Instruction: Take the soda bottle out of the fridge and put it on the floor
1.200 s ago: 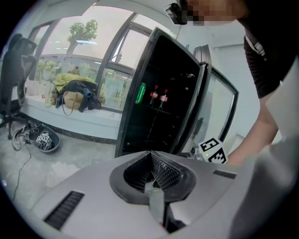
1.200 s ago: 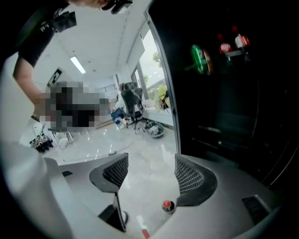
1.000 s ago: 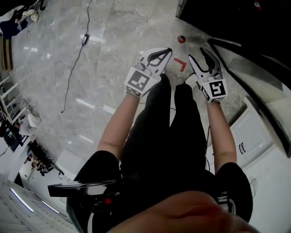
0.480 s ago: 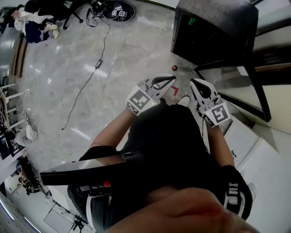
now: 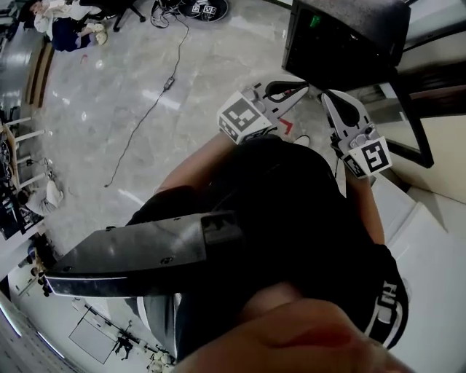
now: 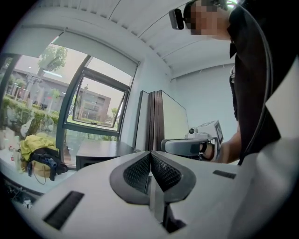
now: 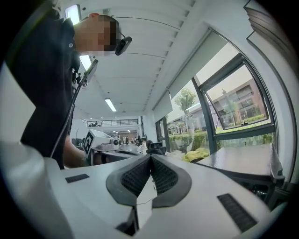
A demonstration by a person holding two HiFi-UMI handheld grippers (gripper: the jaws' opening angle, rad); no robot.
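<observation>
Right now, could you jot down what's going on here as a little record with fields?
left hand-held gripper: shut, empty
right hand-held gripper: shut, empty
pose: both held level, in front of the person
fridge: black, standing ahead on the floor
floor: grey marble, a cable lying across it
soda bottle: not in view

Two grippers show: the left gripper (image 5: 304, 87) and the right gripper (image 5: 327, 96). Each bears one cube with square markers, two in all: the left marker cube (image 5: 244, 120) and the right marker cube (image 5: 371, 156). One person (image 5: 306, 218) in black holds both. One black fridge (image 5: 342, 36) stands at the far right corner of the floor (image 5: 109, 146). One cable (image 5: 149, 109) runs in from the floor's far edge, where one round black base (image 5: 204, 7) lies. One red angle mark (image 5: 287, 127) shows on the floor.
</observation>
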